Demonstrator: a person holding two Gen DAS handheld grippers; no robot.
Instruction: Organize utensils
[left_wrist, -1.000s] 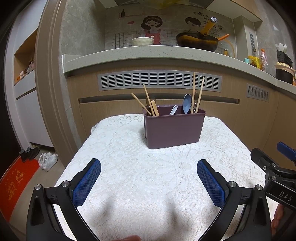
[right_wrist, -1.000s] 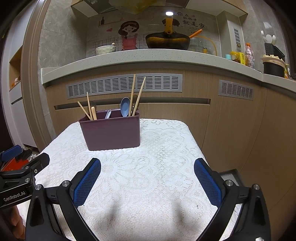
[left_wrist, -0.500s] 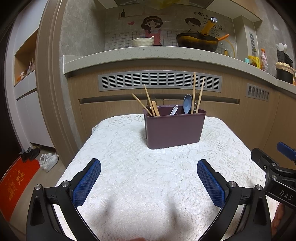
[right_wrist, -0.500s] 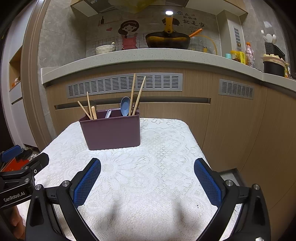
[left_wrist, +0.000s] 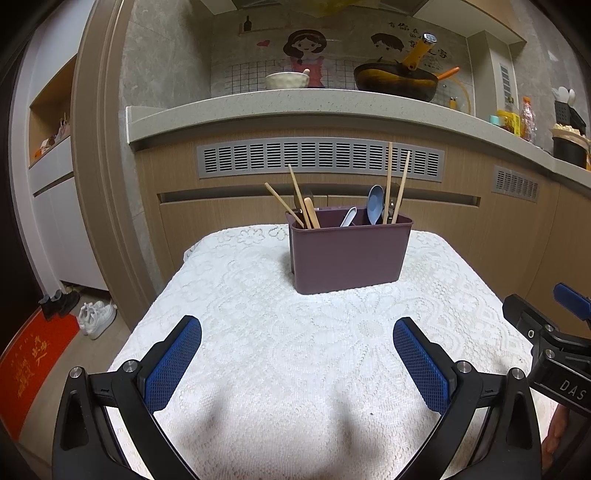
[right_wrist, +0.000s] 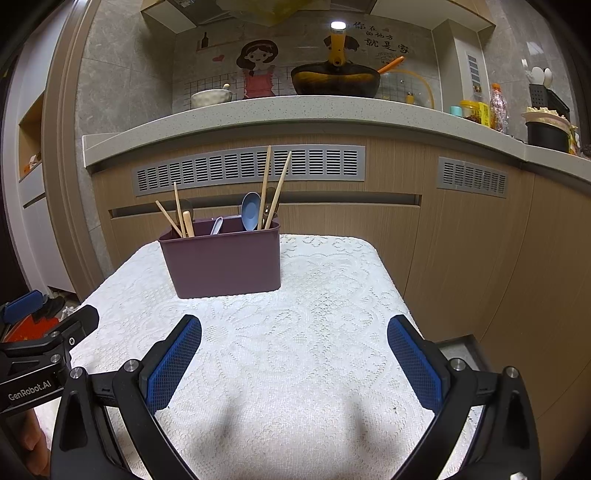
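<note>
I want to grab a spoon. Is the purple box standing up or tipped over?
Standing up: the purple box sits flat on the lace tablecloth, utensils poking out.

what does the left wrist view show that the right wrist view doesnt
Only the left wrist view shows the white sneakers and the red mat on the floor to the left of the table, plus the right gripper's side at its right edge. Only the right wrist view shows the floor past the table's right edge and the left gripper's body, marked GenRobot.AI, at its left edge. Both show the purple utensil holder with chopsticks and a blue spoon standing on the lace tablecloth, and an open, empty gripper: left gripper, right gripper.
</note>
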